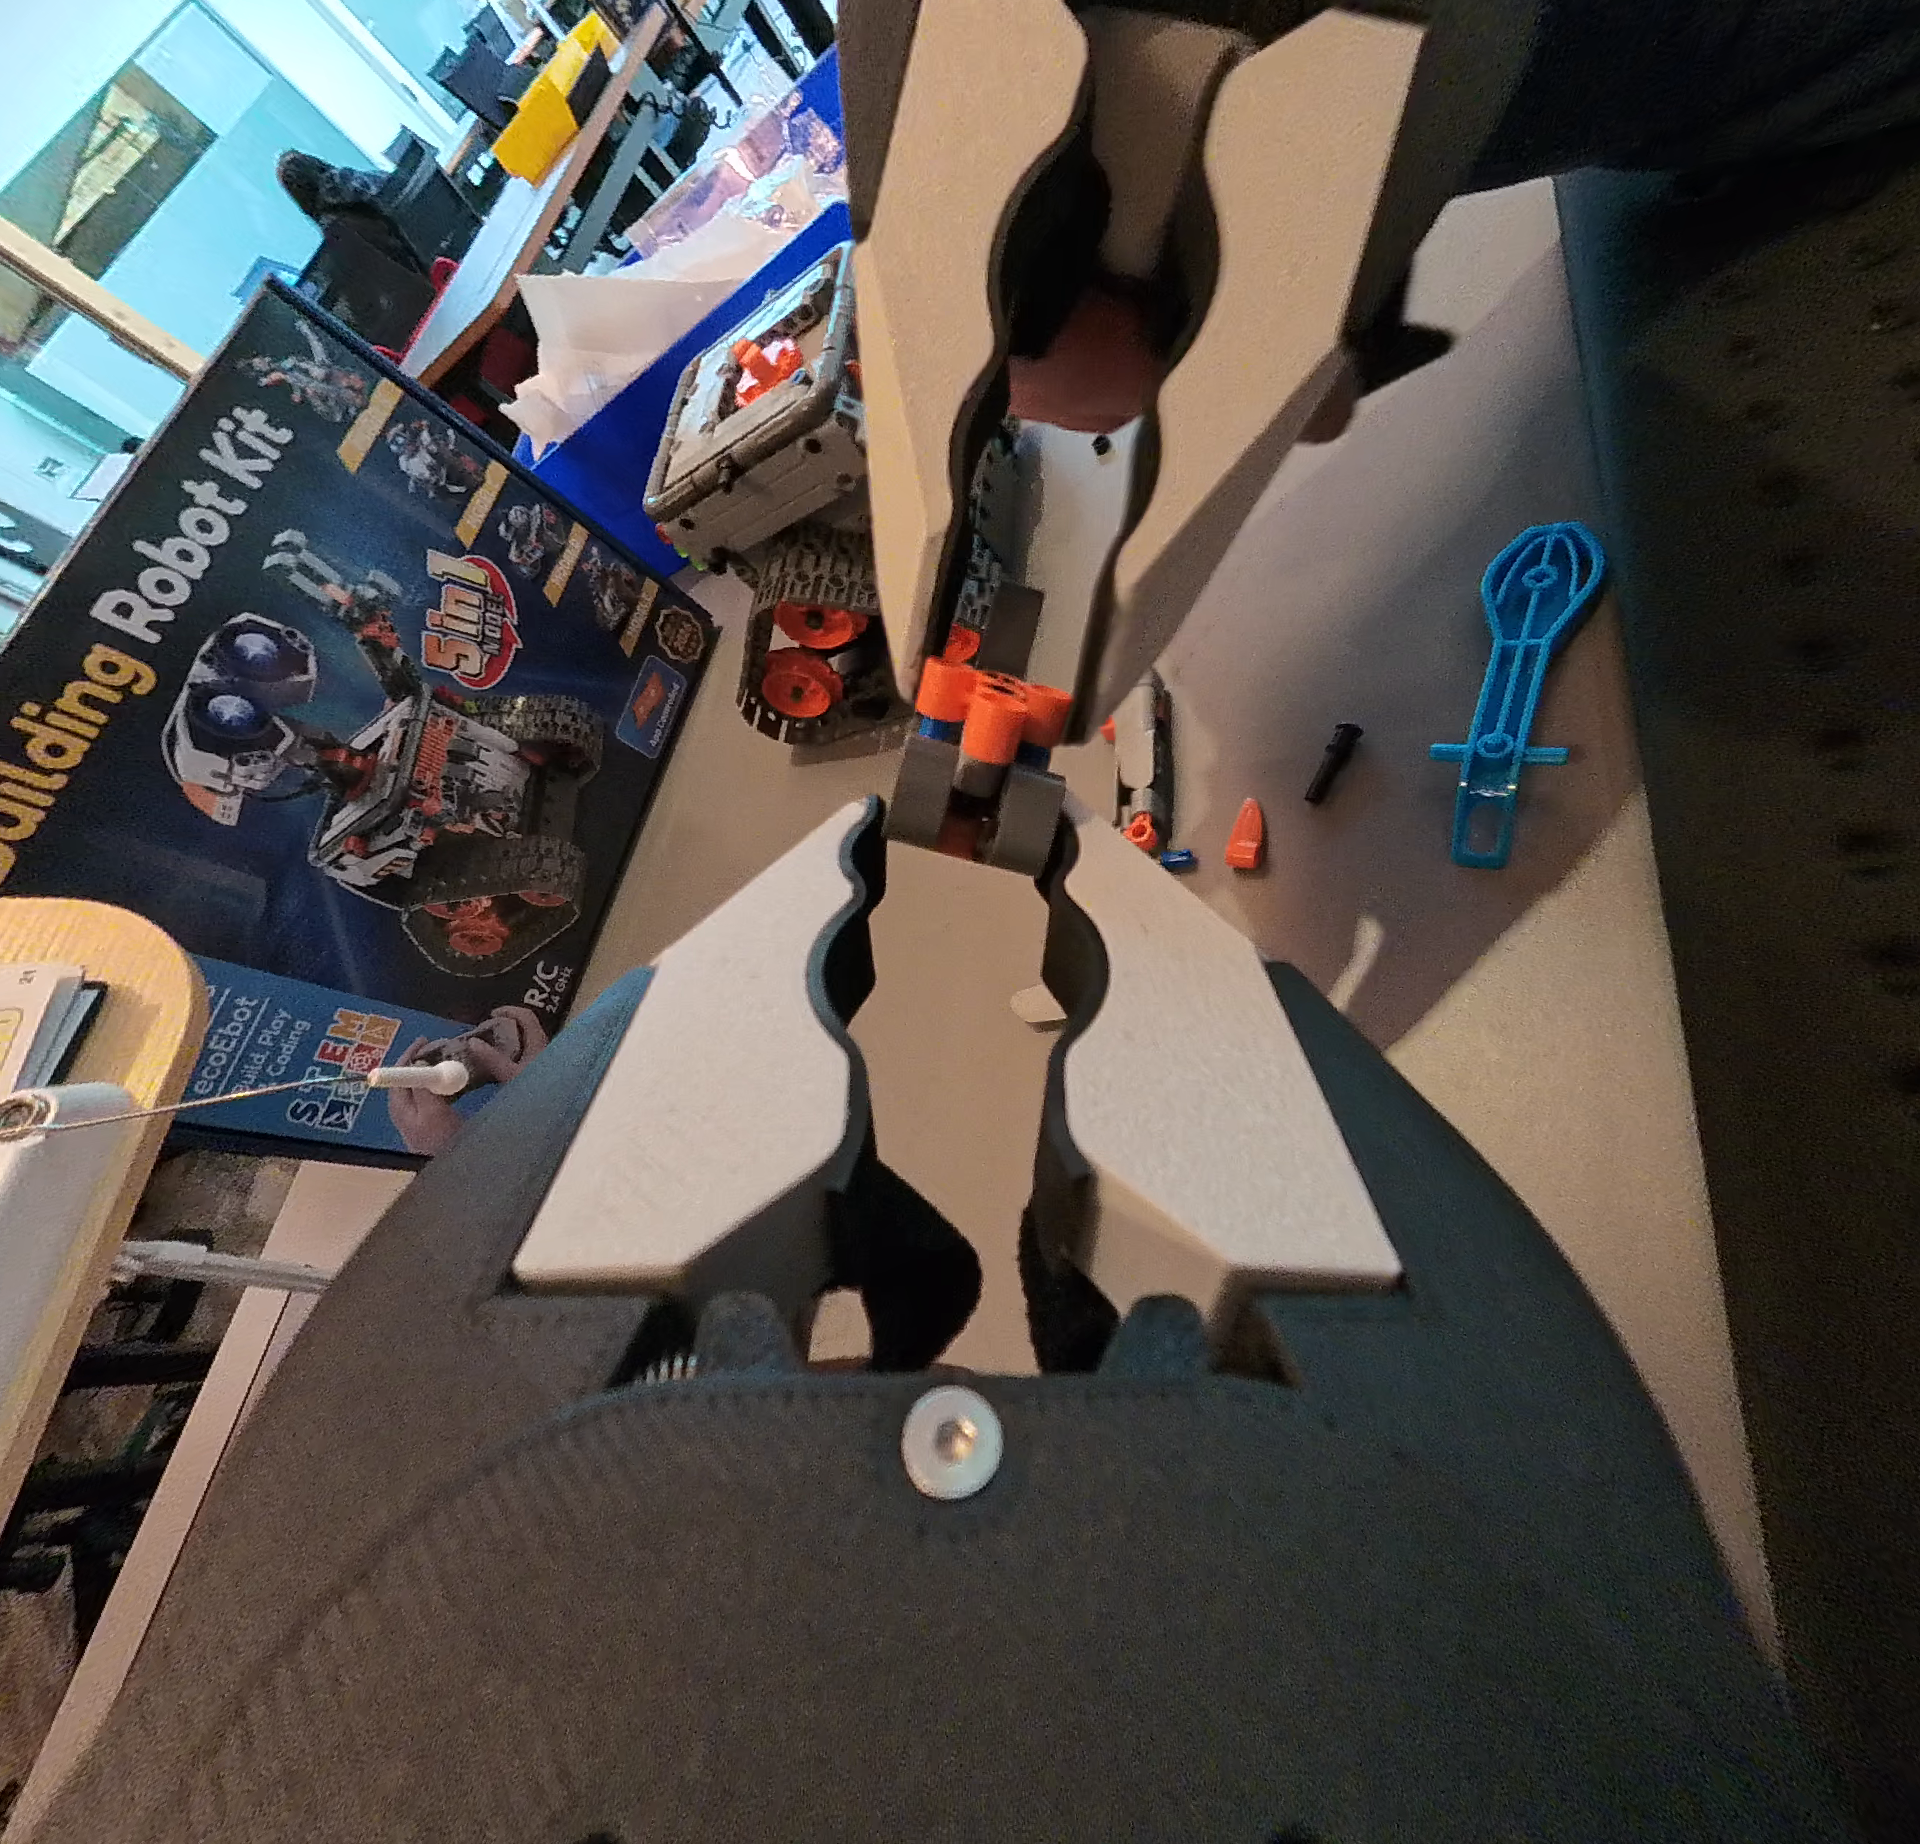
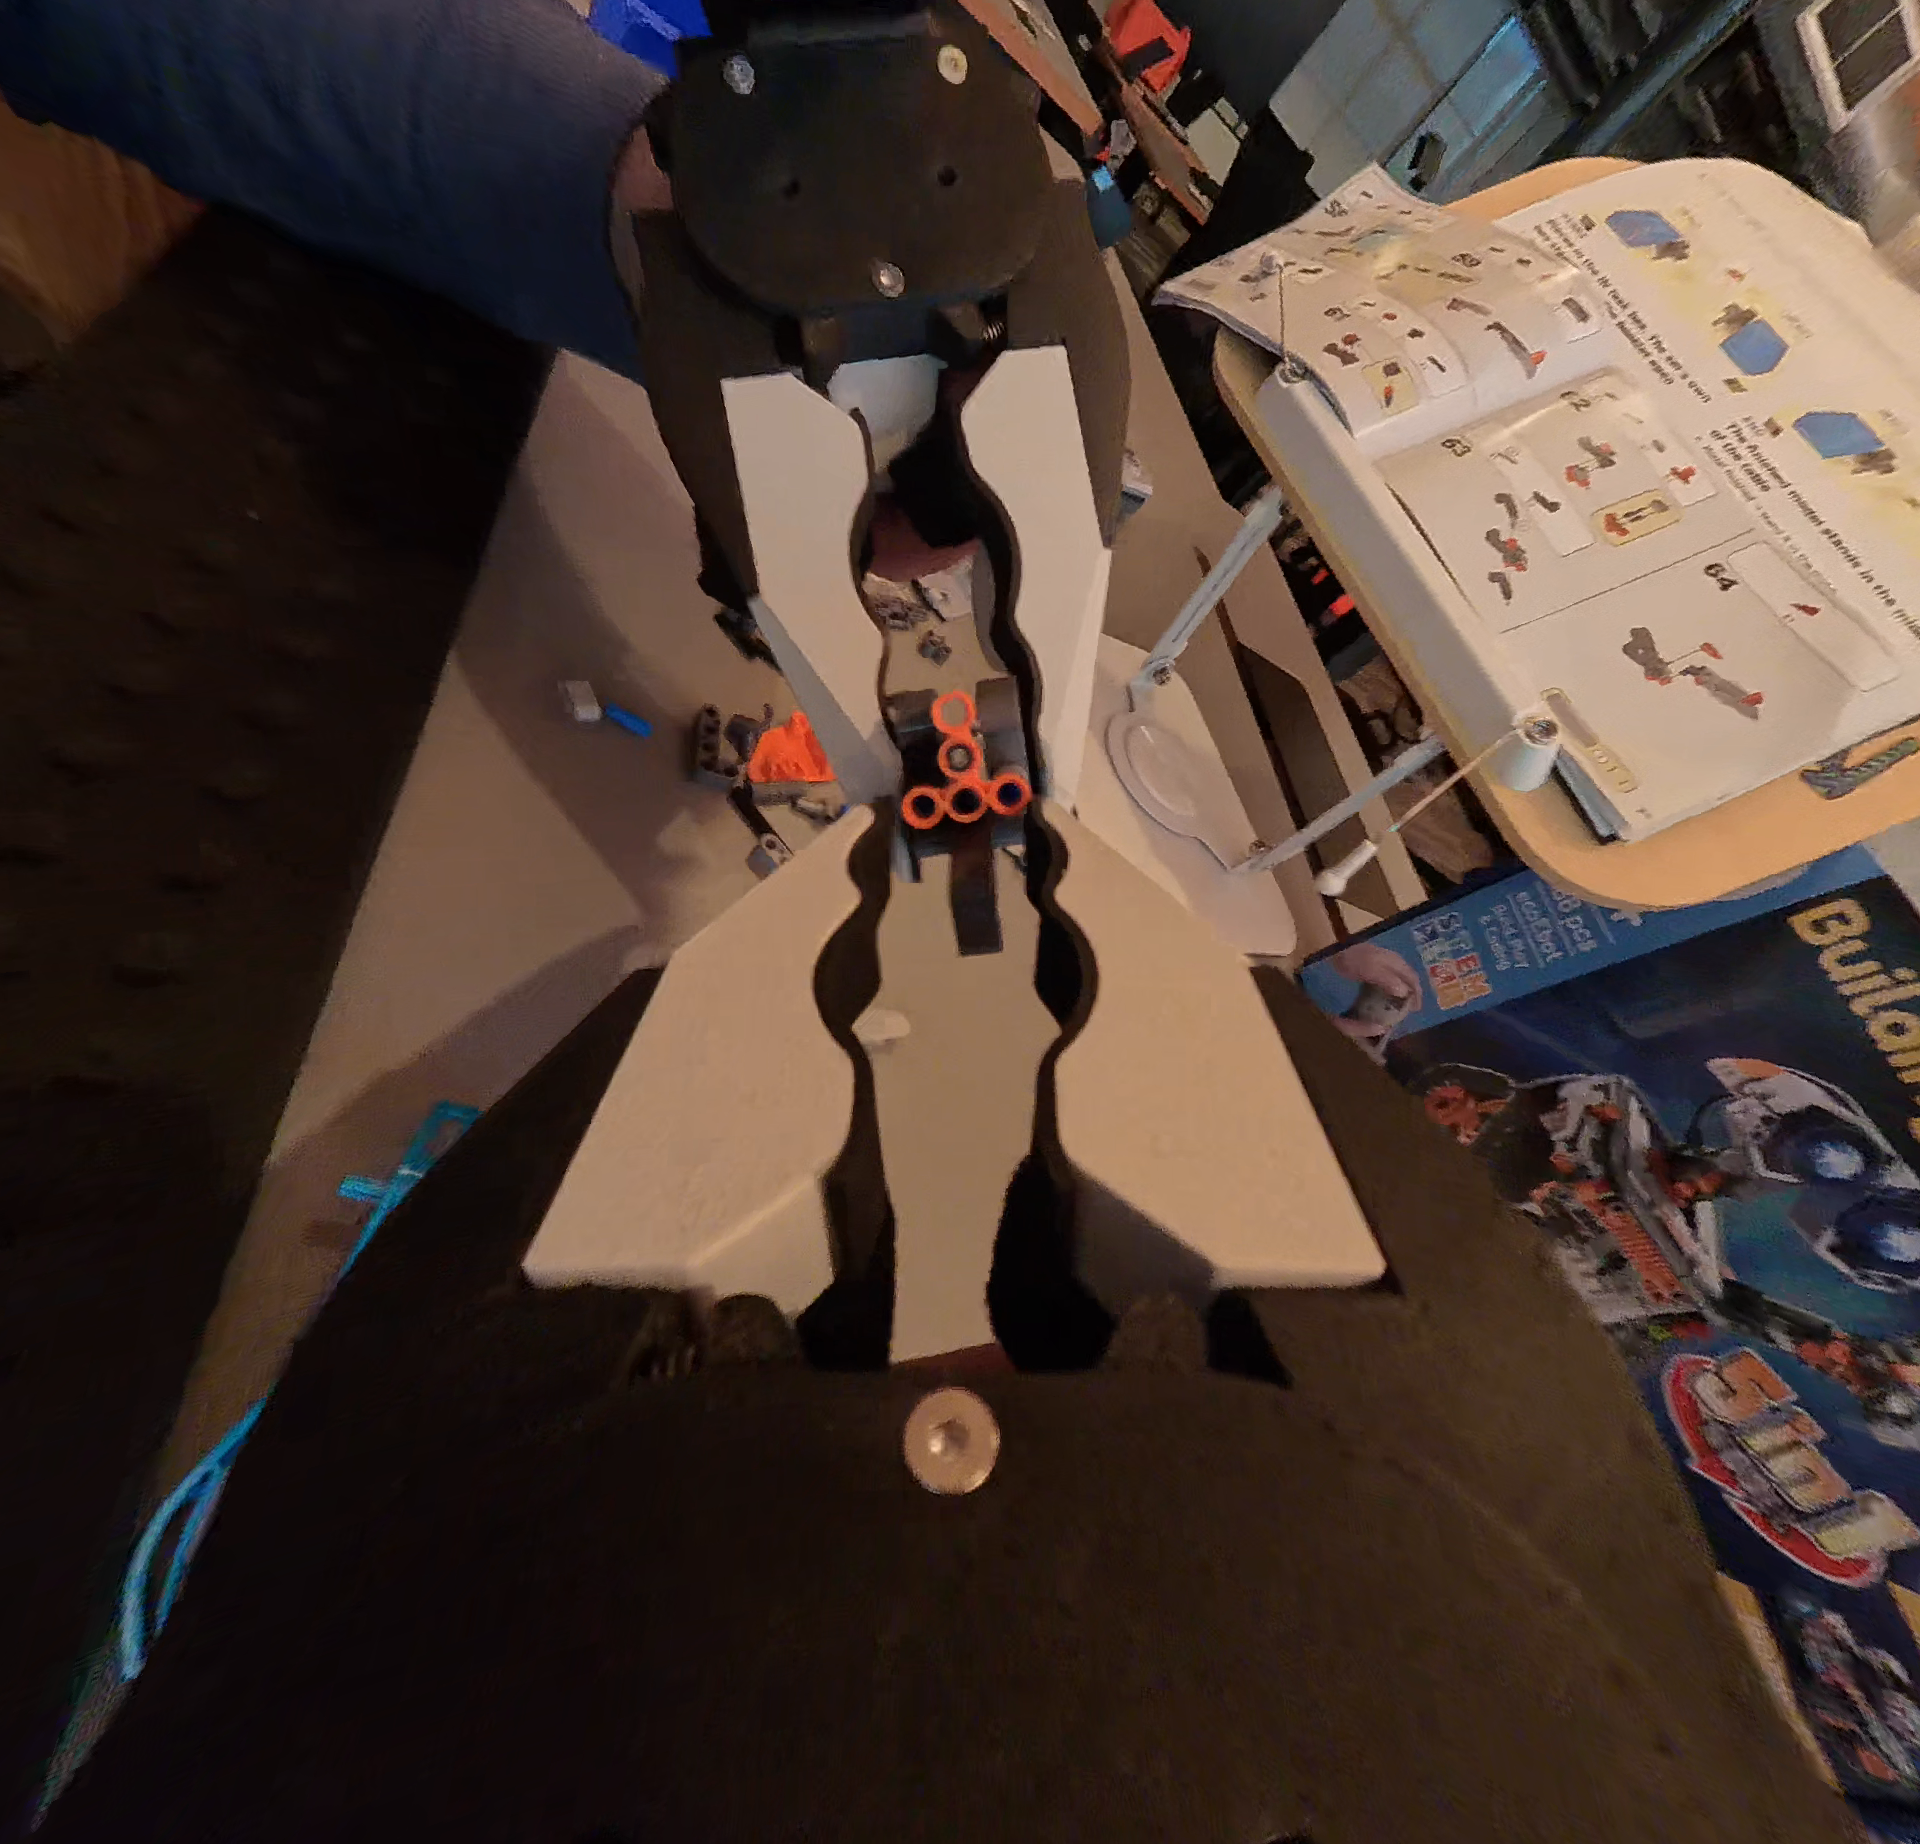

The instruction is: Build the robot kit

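While my left claw [image 1: 971, 838] points straight ahead in the left wrist view, it is pinched narrow on the grey end of a small grey-and-orange block assembly [image 1: 982, 755], whose long axis runs on away from me into my right claw [image 1: 997, 693], which comes in from the opposite side and meets it tip to tip. Off to the right on the surface [image 1: 1351, 568] lie a blue pry tool [image 1: 1517, 693], a black pin [image 1: 1330, 760] and an orange cone piece [image 1: 1245, 834]; a tracked toy vehicle [image 1: 769, 537] and a kit box [image 1: 343, 703] stand left. From the right wrist view, my right claw [image 2: 961, 833] sits narrow about the assembly's orange rings [image 2: 961, 802], the left claw [image 2: 961, 714] directly opposite, both equally near. An open instruction booklet [image 2: 1558, 464] rests on a stand to the right.
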Motion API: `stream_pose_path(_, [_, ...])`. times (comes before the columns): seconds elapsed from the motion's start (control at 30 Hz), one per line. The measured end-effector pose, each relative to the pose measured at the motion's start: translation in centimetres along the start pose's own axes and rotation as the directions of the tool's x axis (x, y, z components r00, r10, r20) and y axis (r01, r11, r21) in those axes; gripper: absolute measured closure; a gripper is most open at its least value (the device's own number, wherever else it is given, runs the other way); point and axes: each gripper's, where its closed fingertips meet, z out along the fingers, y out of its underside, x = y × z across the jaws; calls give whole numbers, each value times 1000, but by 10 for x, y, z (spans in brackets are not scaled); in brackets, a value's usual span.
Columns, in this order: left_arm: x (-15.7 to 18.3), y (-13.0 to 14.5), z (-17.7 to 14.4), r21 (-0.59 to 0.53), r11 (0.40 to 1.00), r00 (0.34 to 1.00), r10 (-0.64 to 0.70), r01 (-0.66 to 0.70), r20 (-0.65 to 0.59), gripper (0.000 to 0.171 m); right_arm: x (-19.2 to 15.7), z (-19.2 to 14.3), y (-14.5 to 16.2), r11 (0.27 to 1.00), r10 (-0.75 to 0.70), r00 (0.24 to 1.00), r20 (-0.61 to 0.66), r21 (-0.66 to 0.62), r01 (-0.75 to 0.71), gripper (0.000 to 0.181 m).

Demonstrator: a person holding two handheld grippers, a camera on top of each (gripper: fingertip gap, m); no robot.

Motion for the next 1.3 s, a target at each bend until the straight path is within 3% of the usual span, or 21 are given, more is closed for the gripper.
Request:
stream_pose_path(0.3, [9,2,2,-33,999,999,0,-1,-40,146,-5,5,2,996,-83,996,-20,-35,82,159])
stream_pose_path(0.47, [4,-8,-3,33,999,1000,15,-15,-3,134,-5,0,-3,998,40,998,40,37,-41,160])
stream_pose_path(0.6, [8,-20,-7,116,993,999,-14,18,-35,144,-2,-5,-9,975,165,982,93,135,-177,160])
stream_pose_path(1.03, [20,-26,-13,197,977,988,-48,77,-148,147,-12,-11,-12,960,185,965,185,178,-218,160])
stream_pose_path(1.13, [10,-12,-17,170,980,988,-85,106,-126,148,8,-28,-13,926,264,952,152,238,-295,160])
stream_pose_path(1.2, [6,-20,-22,210,964,980,-134,163,-144,147,18,-38,-13,905,295,944,146,275,-326,160])
stream_pose_path(1.3, [10,-17,-17,169,974,978,-120,150,-172,147,6,-32,-7,927,275,946,174,214,-308,159])
